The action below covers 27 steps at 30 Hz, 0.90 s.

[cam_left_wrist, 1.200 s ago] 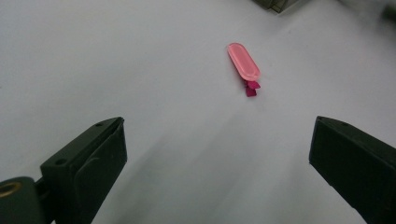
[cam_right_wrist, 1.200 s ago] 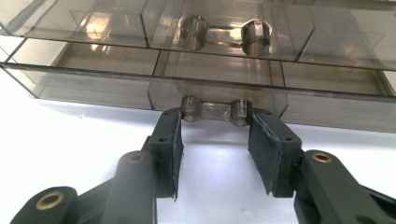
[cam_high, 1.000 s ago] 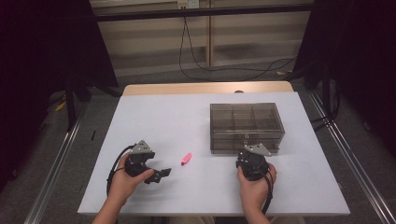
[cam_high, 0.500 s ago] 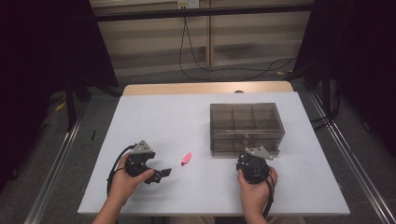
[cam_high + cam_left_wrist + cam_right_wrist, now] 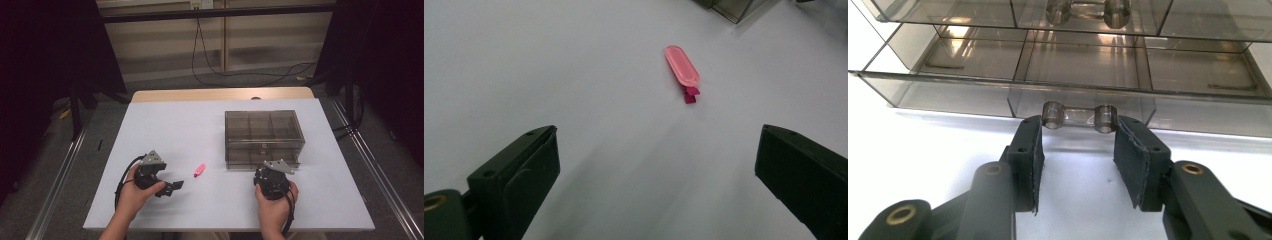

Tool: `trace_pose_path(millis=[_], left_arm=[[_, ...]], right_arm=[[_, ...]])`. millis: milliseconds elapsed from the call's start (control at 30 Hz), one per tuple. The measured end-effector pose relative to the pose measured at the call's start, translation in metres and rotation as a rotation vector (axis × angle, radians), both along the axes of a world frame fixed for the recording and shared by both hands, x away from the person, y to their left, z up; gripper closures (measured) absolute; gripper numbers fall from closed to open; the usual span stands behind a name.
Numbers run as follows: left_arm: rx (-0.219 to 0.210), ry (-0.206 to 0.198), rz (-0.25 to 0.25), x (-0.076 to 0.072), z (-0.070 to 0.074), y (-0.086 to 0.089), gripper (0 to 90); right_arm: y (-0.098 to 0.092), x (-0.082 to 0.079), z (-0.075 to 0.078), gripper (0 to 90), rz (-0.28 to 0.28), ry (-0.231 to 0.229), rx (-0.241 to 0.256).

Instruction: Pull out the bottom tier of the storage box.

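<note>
Apparently the right gripper (image 5: 1078, 150), jaws parted either side of the clear handle (image 5: 1077, 116) on the smoky transparent plastic drawer box (image 5: 263, 137) right of centre, should close squarely on it, then pull straight. Meanwhile the left gripper (image 5: 659, 180) gapes empty before the small pink oblong plastic piece (image 5: 682, 65), mid-bench (image 5: 175, 120).

Dim, dark surroundings; bright white table (image 5: 200, 125); soft shadows; blurred near edges in close views.
</note>
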<state>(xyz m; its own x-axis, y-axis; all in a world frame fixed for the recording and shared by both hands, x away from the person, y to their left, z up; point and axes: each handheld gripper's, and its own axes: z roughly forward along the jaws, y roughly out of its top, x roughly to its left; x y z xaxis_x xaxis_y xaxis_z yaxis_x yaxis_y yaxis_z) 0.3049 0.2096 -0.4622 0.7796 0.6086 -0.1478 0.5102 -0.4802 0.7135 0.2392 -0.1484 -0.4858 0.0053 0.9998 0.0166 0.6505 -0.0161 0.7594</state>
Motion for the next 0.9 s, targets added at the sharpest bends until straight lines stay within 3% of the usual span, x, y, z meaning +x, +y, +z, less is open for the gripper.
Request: trace_pose_path(millis=[200, 233, 533, 900], left_arm=[[0.003, 0.0, 0.002, 0.0, 0.0, 0.0, 4.3], [-0.003, -0.005, 0.002, 0.0, 0.0, 0.0, 4.3], [0.0, -0.003, -0.001, -0.001, 0.0, -0.001, 4.2], [0.001, -0.002, -0.003, -0.002, 0.0, -0.002, 4.3]], right_arm=[[0.001, -0.003, 0.001, 57.3, 0.002, -0.008, -0.008], [0.0, -0.006, 0.003, 72.2, 0.007, -0.028, -0.016], [-0.004, -0.008, 0.006, 64.6, 0.01, -0.029, -0.002], [-0.006, -0.007, 0.013, 62.6, 0.033, -0.034, 0.008]])
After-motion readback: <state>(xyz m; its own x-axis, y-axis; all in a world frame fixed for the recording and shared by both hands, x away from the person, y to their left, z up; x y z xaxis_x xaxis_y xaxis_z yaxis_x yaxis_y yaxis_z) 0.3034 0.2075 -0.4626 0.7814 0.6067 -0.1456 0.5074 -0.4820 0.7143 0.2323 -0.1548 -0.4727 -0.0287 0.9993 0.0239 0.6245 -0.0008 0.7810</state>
